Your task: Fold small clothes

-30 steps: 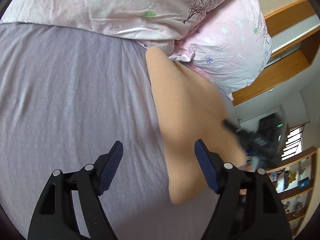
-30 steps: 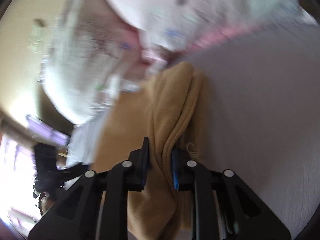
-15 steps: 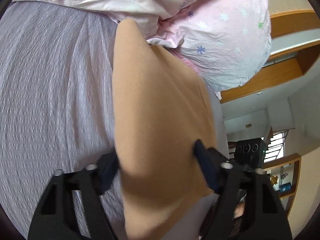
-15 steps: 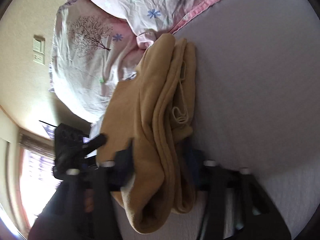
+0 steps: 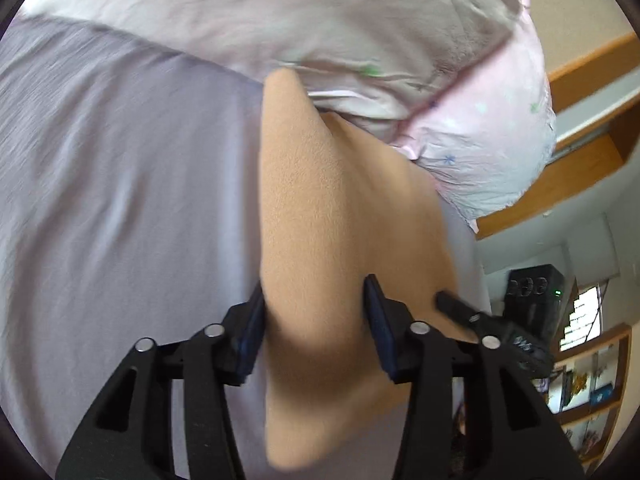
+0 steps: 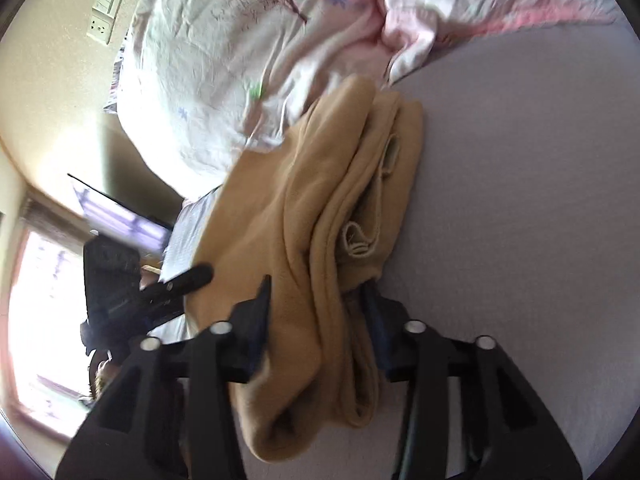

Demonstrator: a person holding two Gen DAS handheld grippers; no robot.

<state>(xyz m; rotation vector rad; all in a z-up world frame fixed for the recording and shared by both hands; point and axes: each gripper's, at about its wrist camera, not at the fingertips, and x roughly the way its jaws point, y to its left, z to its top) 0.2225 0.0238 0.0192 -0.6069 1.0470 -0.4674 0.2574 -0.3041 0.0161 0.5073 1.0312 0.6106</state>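
The tan garment (image 5: 340,216) lies folded lengthwise on the bed (image 5: 120,184), its far tip touching the quilt (image 5: 360,20), its near end between my left gripper (image 5: 314,332) and right gripper (image 6: 316,324), both straddling it without clamping.

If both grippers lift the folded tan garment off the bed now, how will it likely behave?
The tan garment looks soft and floppy: it bulges between the right gripper fingers. Its stacked folds and loose hem loop would probably sag or slip open. The fuzzy surface between the left gripper fingers suggests decent grip.
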